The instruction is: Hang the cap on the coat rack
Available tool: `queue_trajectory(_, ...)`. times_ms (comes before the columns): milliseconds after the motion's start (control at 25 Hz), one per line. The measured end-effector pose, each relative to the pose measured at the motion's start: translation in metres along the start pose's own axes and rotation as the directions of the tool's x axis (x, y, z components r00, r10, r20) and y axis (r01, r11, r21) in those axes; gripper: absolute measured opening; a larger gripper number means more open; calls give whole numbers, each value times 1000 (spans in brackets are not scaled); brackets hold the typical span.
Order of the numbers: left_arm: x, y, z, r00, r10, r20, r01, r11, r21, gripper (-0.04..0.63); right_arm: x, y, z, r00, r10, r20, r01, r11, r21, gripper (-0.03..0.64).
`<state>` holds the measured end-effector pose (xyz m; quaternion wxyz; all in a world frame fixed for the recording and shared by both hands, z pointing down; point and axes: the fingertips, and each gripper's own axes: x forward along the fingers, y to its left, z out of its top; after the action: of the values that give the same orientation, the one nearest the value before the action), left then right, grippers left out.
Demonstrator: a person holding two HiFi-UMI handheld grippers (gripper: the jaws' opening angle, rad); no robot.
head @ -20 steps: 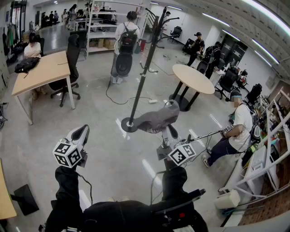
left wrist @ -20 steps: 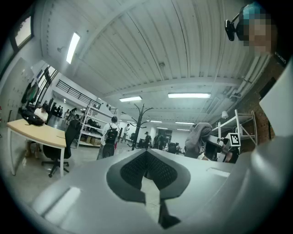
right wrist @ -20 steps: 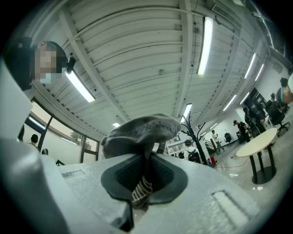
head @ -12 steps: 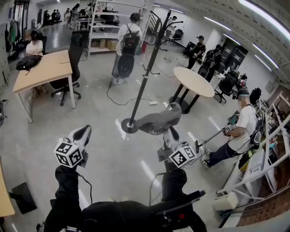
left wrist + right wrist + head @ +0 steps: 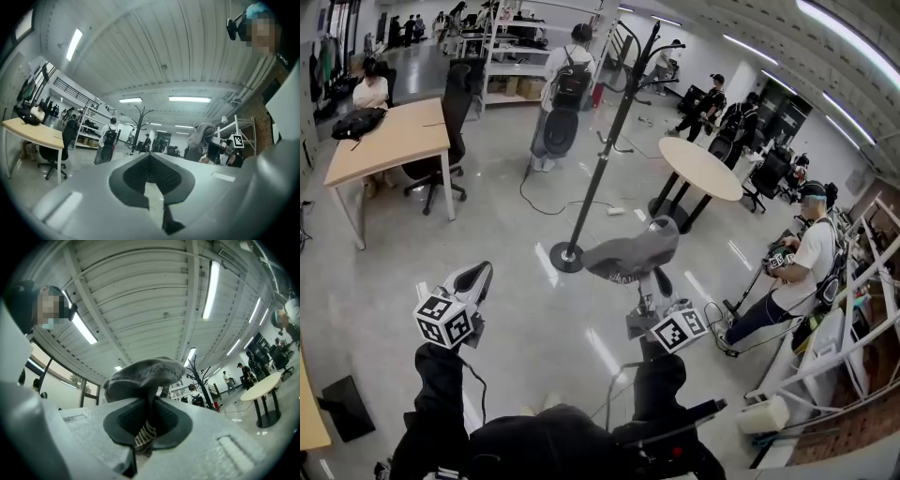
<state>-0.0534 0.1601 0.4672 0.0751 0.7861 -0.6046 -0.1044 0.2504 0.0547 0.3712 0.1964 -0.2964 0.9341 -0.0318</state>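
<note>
In the head view, the right claw (image 5: 649,284) sits at lower centre with the grey cap (image 5: 628,253) flopped over its tip. The coat rack (image 5: 602,150) stands well beyond it, its base on the floor just above and left of the cap and its hooks high in the upper middle of the frame. The left claw (image 5: 472,277), at lower left, carries nothing. The hooks are a long reach up, so a swing that falls short may let the limp cap brush past a hook without catching.

In the left gripper view, the jaws are pressed together on nothing. The rack is small at centre and the cap at mid-right. This claw could steady the pole but is not placed to.

In the right gripper view, the jaws are clenched on a thin striped band at the cap's edge, and the crown bulges above them. So narrow a pinch may slip, or the fabric may sag and hide the hook.
</note>
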Motion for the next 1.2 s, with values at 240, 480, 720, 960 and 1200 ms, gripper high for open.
queue_trajectory(240, 21, 15, -8, 1000, -8, -4, 8, 1000, -31, 0, 18, -9, -6, 1000, 5, -14, -5, 1000, -28, 20)
queue_trajectory(480, 63, 35, -15, 1000, -16, -24, 15, 999, -32, 0, 52, -34, -21, 1000, 16, -21, -17, 999, -44, 20)
queue_trajectory(720, 111, 62, 1, 1000, -10, -14, 10, 1000, -10, 0, 103, -66, -30, 999, 42, -9, -43, 999, -32, 20)
queue_trajectory(960, 156, 82, 9, 1000, 6, -13, -6, 1000, 3, 0, 143, -94, -28, 995, 102, 20, -102, 995, -23, 20)
queue_trajectory(1200, 195, 94, 7, 1000, 17, -5, -17, 1000, -8, 0, 168, -121, -39, 991, 130, 19, -130, 991, -16, 20)
